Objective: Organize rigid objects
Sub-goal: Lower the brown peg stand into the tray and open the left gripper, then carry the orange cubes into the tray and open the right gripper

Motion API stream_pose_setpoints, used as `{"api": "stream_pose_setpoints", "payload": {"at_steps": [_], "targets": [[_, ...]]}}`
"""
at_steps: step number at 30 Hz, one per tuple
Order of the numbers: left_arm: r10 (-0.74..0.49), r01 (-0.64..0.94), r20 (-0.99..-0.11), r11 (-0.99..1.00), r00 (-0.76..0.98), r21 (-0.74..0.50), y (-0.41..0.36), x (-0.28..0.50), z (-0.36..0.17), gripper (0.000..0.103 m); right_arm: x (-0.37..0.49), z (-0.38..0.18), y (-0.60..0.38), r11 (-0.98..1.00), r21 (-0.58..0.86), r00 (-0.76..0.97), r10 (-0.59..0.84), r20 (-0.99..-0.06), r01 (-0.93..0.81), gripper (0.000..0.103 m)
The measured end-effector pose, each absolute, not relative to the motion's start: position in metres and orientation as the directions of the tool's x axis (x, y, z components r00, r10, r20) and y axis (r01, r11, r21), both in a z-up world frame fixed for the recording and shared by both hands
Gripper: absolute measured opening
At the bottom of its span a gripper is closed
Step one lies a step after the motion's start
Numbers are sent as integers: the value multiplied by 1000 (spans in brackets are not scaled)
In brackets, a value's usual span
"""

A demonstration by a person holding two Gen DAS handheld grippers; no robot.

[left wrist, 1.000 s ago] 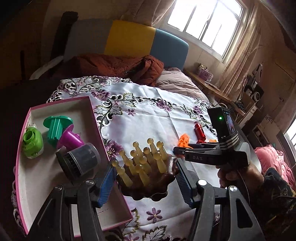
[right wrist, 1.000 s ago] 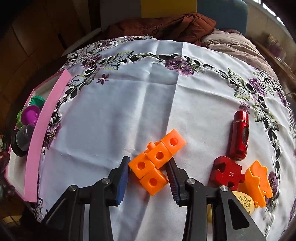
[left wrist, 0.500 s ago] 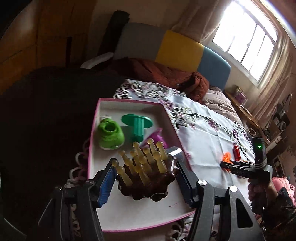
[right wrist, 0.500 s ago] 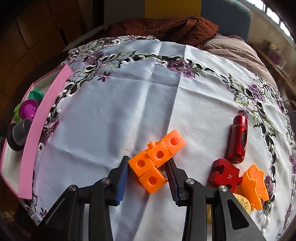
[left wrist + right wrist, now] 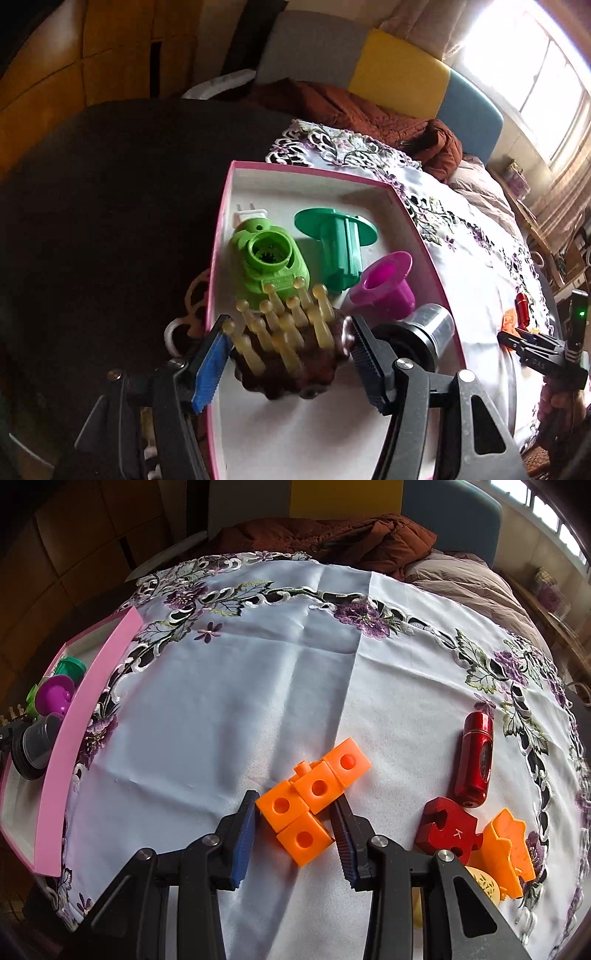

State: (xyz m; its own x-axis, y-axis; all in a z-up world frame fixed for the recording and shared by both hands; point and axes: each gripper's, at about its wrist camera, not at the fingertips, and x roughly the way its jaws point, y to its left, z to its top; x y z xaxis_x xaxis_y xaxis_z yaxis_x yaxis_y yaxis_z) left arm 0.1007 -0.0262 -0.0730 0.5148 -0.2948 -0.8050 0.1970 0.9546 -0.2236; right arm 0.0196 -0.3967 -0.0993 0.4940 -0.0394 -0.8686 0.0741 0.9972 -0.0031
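Covering the tabletop, a white cloth with purple floral embroidery carried every loose piece. At its left edge stood a shallow pink-rimmed white cardboard box, which contained a lime-green plastic plug-in device, a teal flanged plastic spool, a magenta plastic funnel-shaped cup and a grey cylindrical cap on a black base. The left gripper hung over the box, its jaws closed upon a dark brown fluted holder studded with amber pegs; whether the holder touched the box floor could not be told. The right gripper sat low on the cloth, jaws narrowly parted around a cluster of orange plastic linking cubes; actual contact could not be confirmed. To the right lay a glossy red metal cylinder, a dark red puzzle-shaped block marked K and an orange plastic star-edged piece.
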Motion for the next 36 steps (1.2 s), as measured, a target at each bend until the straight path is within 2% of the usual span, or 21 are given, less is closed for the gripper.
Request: {"api": "stream_pose_setpoints", "payload": {"at_steps": [15,36], "targets": [[-238,165,-704,971,669,-171,-20,65,-22,66,20,-99,-395,997,-18,495,-50,-867,71,40],[-228,177,-705,973,671,-147,-27,39,-11,66,20,-98,-390,996,-65,507,-85,-858,56,39]]}}
